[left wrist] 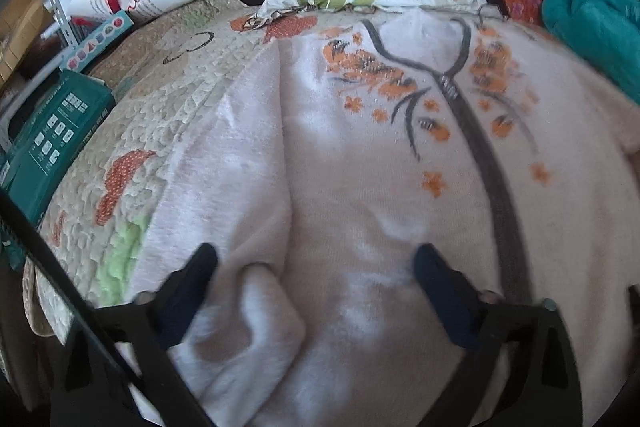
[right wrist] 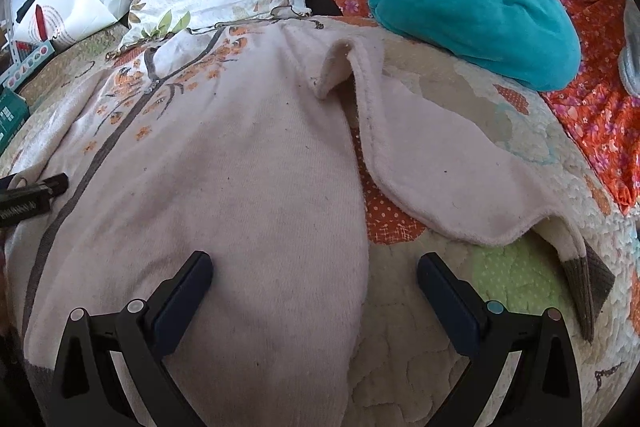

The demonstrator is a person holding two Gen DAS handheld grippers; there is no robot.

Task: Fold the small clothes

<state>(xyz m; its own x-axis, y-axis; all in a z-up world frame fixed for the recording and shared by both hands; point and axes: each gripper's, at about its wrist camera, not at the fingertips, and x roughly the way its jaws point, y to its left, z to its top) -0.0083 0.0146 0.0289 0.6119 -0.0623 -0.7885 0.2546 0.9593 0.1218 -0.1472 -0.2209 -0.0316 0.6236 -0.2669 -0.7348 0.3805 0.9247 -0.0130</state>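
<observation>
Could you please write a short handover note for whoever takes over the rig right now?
Left gripper: open, empty, over the pink zip-up garment.
Right gripper: open, empty, straddling the garment's right edge.
Garment lies front up on the quilted bed cover; the left sleeve lies folded in over the body, the right sleeve spreads out to the side.
Left to do: fold in the right sleeve, then fold the body.

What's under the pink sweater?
The pink sweater lies on a quilted bedspread with orange and green patches; its sleeve crosses an orange dotted patch. Whatever sits beneath the sweater's body is covered.
</observation>
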